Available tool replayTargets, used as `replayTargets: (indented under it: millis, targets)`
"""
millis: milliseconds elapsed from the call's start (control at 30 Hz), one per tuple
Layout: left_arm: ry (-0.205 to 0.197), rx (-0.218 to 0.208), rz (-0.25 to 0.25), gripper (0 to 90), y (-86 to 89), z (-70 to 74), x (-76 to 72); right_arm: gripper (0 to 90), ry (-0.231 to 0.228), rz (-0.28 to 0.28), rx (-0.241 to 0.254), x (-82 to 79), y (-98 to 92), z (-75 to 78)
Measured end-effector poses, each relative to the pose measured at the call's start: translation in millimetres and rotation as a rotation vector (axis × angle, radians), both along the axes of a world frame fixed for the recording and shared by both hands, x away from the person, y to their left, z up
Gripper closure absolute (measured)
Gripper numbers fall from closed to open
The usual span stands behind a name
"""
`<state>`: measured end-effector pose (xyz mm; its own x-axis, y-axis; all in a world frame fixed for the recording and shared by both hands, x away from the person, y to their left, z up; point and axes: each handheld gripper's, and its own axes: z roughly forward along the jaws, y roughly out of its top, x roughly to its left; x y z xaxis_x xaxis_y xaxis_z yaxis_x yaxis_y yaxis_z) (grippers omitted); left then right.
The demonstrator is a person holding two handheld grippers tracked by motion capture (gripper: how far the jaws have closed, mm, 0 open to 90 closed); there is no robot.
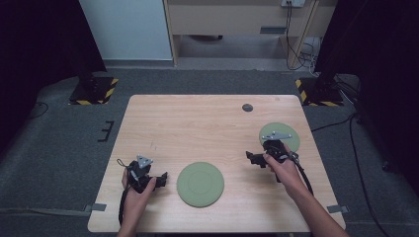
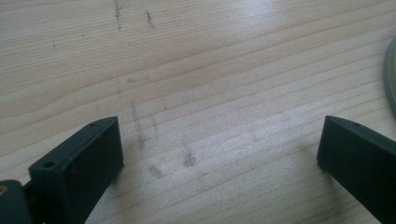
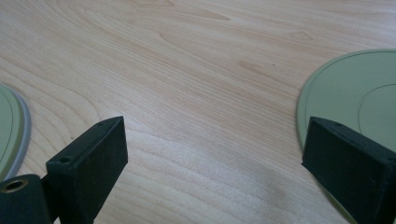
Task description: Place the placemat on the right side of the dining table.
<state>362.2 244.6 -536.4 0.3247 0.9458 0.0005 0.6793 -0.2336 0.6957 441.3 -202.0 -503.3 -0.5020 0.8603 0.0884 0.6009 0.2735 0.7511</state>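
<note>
Two round green plates lie flat on the bench (image 1: 163,118), showing no long axis: near plate (image 1: 200,184) between the grippers, far plate (image 1: 289,132) beside the right gripper (image 1: 253,159). Left gripper (image 1: 162,178) and right both gape wide, empty.

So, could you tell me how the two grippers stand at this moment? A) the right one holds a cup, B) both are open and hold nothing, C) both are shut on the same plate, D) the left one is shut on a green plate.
B: the left gripper and the right gripper each show their jaws spread wide over bare table, while the near plate and the far plate lie flat, ungripped.
</note>
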Motion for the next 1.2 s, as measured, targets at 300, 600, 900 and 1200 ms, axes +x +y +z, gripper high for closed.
replayTargets:
  millis: [300,600,900,1200]
  targets:
    - [0.0,0.0,0.0,0.0,0.0,0.0,0.0,7.0,0.016,0.018,-0.007,-6.8,5.4,-7.1]
    - [0.0,0.0,0.0,0.0,0.0,0.0,0.0,7.1,0.031,0.031,-0.014,-12.6,9.4,-13.4]
    - [0.0,0.0,0.0,0.0,0.0,0.0,0.0,7.1,0.035,0.058,-0.024,-16.8,17.0,-14.7]
    - [0.0,0.0,-0.001,0.0,0.0,0.0,0.0,7.1,0.04,0.083,-0.017,-21.9,27.6,-17.0]
